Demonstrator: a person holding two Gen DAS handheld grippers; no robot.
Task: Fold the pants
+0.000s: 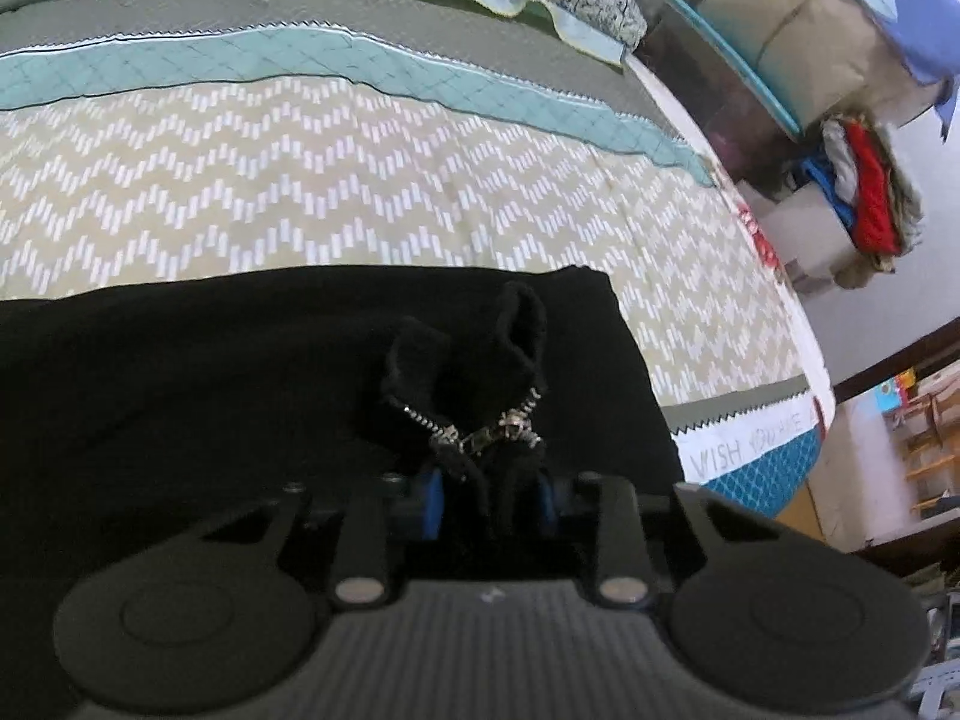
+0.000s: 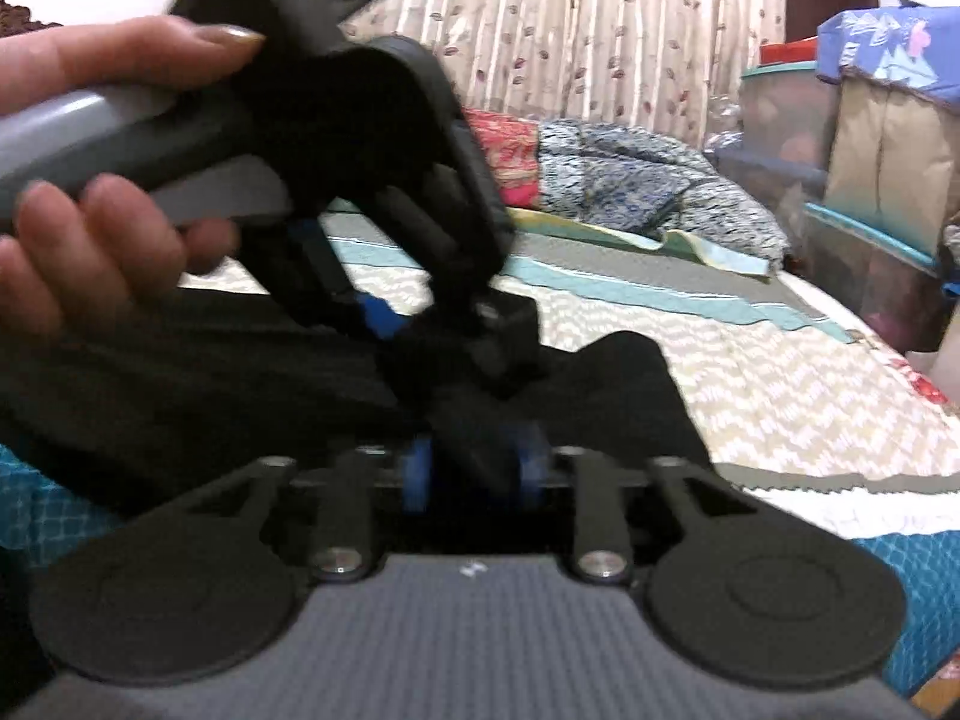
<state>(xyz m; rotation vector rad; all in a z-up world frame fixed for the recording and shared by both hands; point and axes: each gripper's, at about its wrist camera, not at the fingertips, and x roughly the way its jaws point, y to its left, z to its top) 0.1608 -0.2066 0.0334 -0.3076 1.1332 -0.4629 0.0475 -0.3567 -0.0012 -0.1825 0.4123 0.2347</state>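
Observation:
Black pants (image 1: 210,372) lie across the patterned bedspread (image 1: 300,180). My left gripper (image 1: 489,480) is shut on a bunched part of the pants by the silver zipper (image 1: 480,432), with a fold of black cloth standing up between the blue pads. In the right wrist view my right gripper (image 2: 474,468) is shut on black pants cloth (image 2: 600,396) lifted off the bed. The left gripper's body (image 2: 384,192), held in a hand (image 2: 90,180), sits just ahead and left of it, close above the same cloth.
The bed's edge runs along the right side (image 1: 798,324). Crumpled patterned clothes (image 2: 648,180) lie at the bed's far end. Stacked storage boxes (image 2: 870,180) and a pile of clothes (image 1: 870,192) stand beyond the bed on the right. A curtain (image 2: 570,30) hangs behind.

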